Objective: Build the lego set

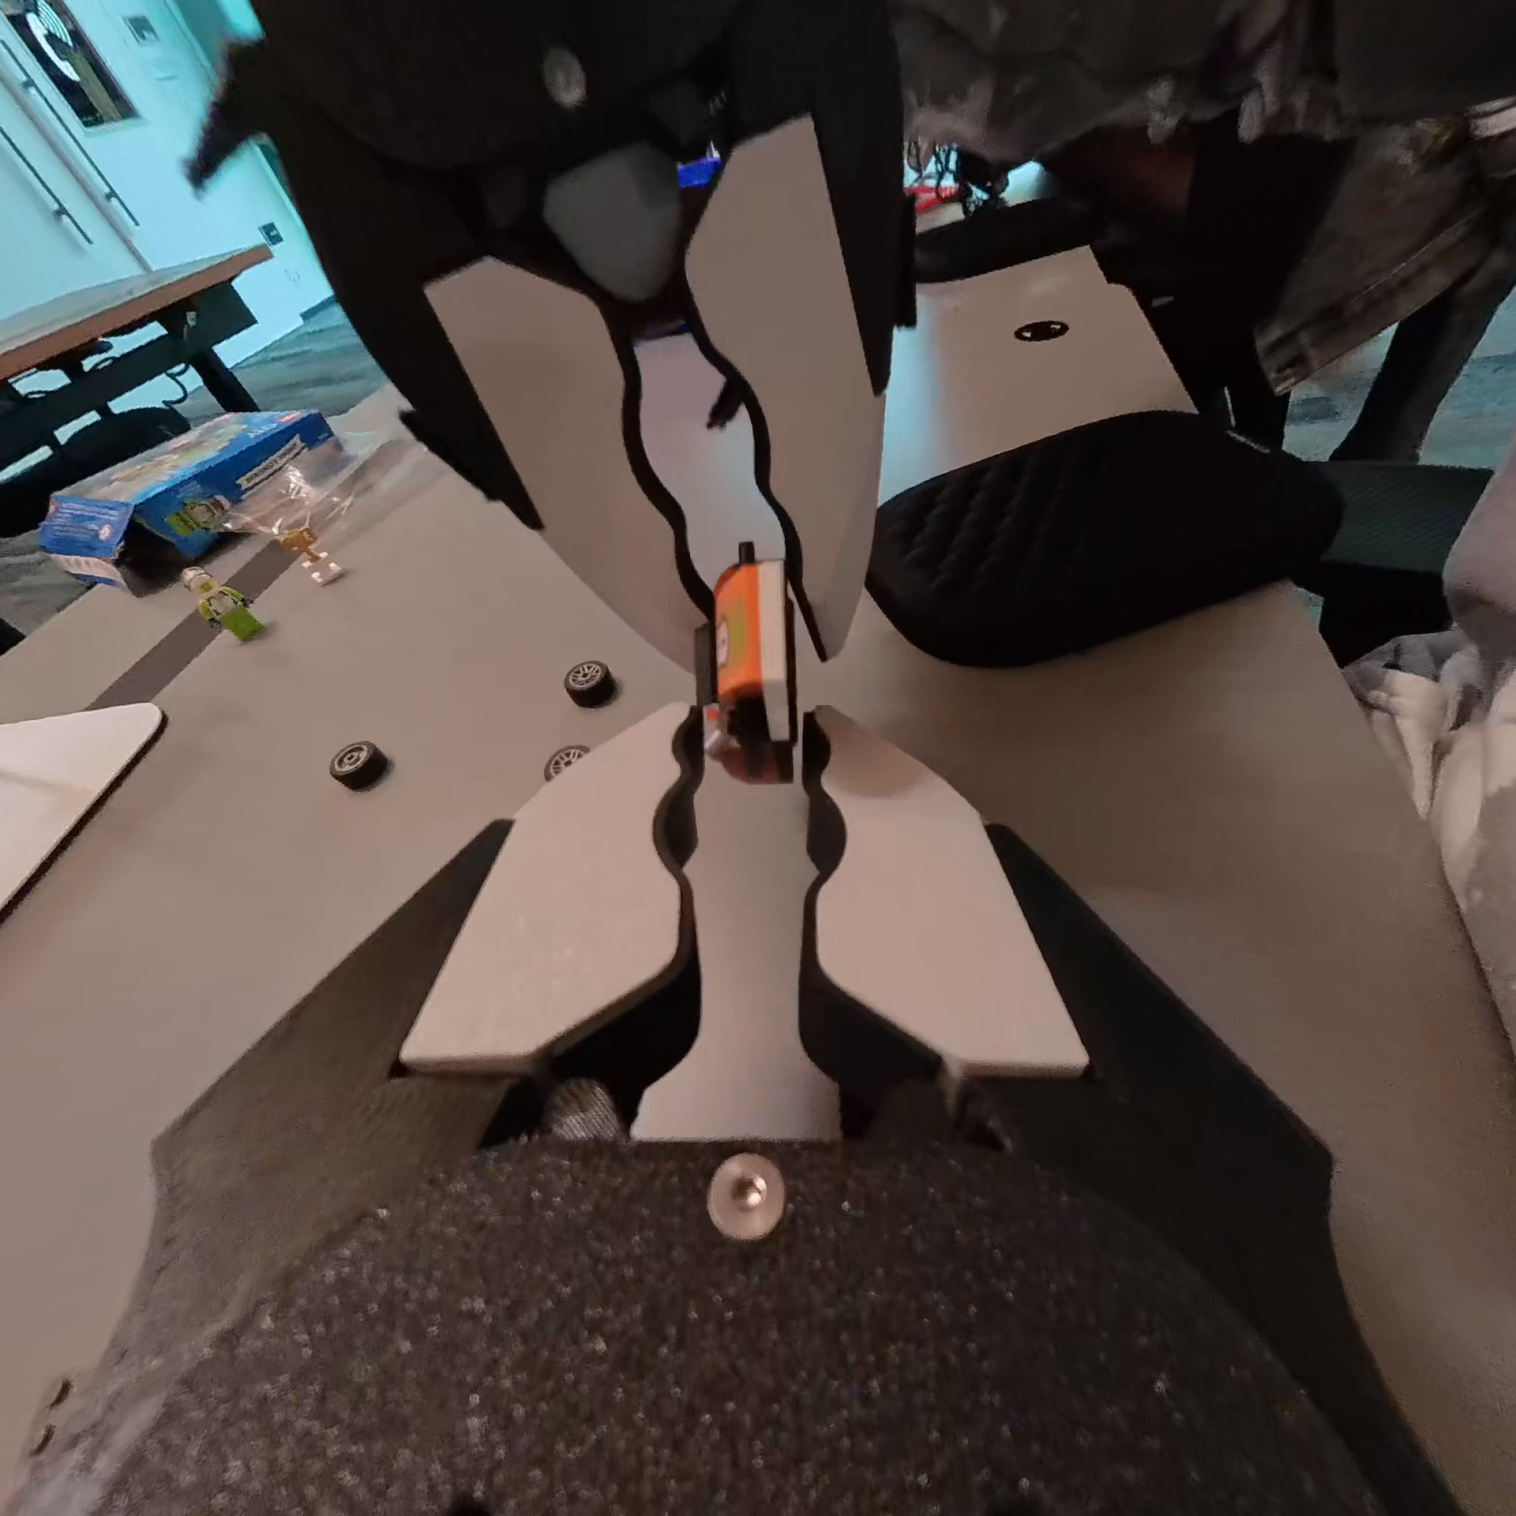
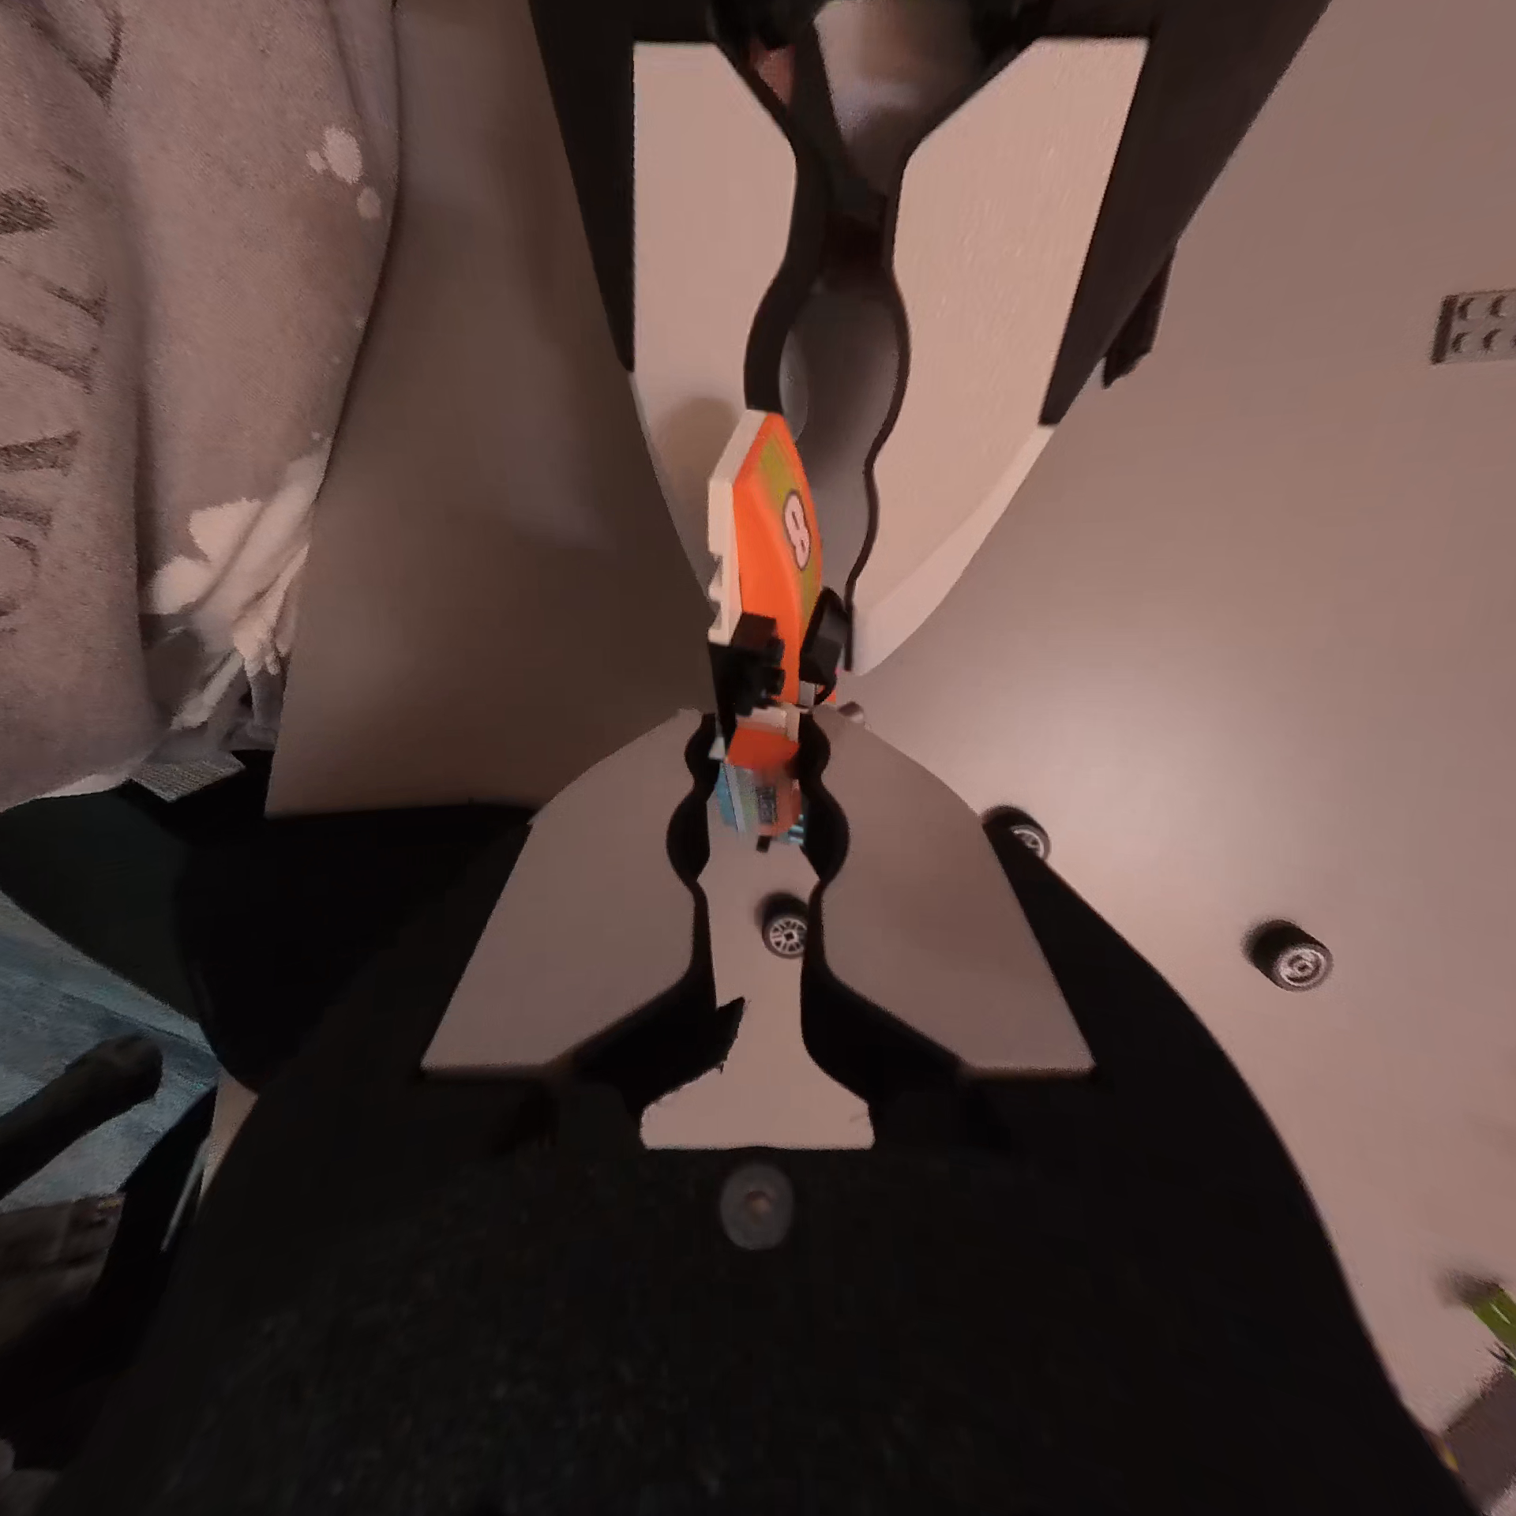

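left gripper (image 1: 751, 730) | low, tip-to-tip with right gripper (image 1: 759, 623), pinching car (image 1: 751, 656) | right: angled down from above, clamped on car's other end | car held over table (image 1: 1066, 779), wheels (image 1: 358, 764) loose

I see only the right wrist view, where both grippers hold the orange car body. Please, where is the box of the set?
Observer: In the left wrist view, the blue cardboard box lies at the far left of the grey table, with one end flap open.
Operator: Thank you. Is any figure assembled?
Observer: Yes. A small lime-green and white minifigure stands upright on the table just in front of that box.
Operator: Is there other packaging near it?
Observer: A crumpled clear plastic bag lies beside the box, on its right in that view.
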A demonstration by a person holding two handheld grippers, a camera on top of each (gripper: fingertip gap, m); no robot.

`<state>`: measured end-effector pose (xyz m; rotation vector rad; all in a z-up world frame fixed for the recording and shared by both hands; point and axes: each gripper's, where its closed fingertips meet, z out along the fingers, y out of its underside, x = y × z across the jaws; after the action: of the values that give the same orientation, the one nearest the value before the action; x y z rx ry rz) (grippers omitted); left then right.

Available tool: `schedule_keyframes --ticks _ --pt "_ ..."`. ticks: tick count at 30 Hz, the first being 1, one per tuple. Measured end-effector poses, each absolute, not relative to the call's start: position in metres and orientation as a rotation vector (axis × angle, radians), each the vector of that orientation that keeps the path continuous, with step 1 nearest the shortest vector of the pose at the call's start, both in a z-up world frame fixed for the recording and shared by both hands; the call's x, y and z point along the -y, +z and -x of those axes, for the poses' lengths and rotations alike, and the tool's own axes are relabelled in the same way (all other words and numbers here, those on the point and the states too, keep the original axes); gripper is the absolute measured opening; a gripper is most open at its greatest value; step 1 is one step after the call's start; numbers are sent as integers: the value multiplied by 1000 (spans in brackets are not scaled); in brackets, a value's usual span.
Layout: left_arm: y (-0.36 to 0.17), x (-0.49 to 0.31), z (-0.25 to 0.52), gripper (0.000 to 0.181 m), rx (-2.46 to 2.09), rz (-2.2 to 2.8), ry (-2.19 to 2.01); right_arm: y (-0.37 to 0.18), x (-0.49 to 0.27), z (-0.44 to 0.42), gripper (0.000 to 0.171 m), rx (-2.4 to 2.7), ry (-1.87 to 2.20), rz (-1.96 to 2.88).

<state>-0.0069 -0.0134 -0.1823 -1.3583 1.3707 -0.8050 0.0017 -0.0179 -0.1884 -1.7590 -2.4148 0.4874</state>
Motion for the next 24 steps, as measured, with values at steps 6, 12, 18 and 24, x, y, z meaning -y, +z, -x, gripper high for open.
schedule_keyframes --ticks 6,12,18,24 --pt "-185 15 3 21 -1357 1382 -845 -204 19 -4 19 2369 604 1785" --pt "-186 11 1 21 -1330 1397 -818 -204 16 -5 19 2357 642 1767" --pt "-180 7 4 20 -1311 1375 -749 -200 11 0 19 2304 634 1709" --pt "-169 -1 11 20 -1278 1313 -629 -173 -4 -4 25 1988 797 1672"
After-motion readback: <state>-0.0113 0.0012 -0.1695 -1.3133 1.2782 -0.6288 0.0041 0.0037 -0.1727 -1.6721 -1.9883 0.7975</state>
